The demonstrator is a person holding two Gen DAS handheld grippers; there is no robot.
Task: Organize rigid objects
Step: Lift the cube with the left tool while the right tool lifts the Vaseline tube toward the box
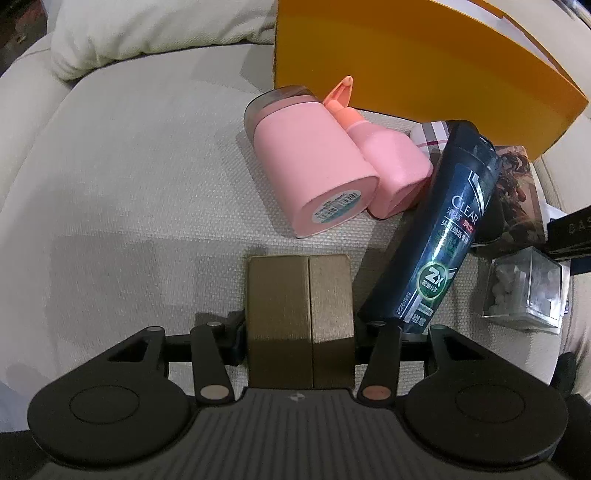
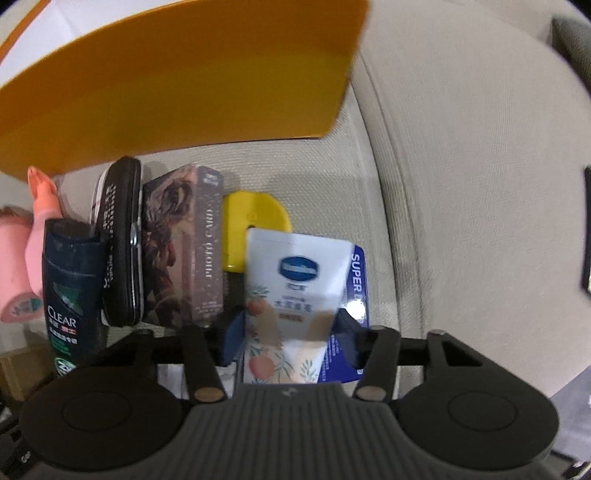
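Glossy plastic shampoo bottle [image 1: 439, 236]; woven cloth cushion [image 1: 129, 184].

I am looking down on a sofa seat [image 1: 129, 192] covered in cream, coarse-woven cloth. A plump pillow [image 1: 155, 33] of the same pale cloth sits at the back of it, in the upper left of my left view. A padded arm [image 1: 22, 92] curves up along the left edge. In my right view a piped seam [image 2: 391, 155] runs down between the seat cushion and another rounded cushion [image 2: 480, 147]. The light is dim and soft, with faint grey shadows on the cloth.
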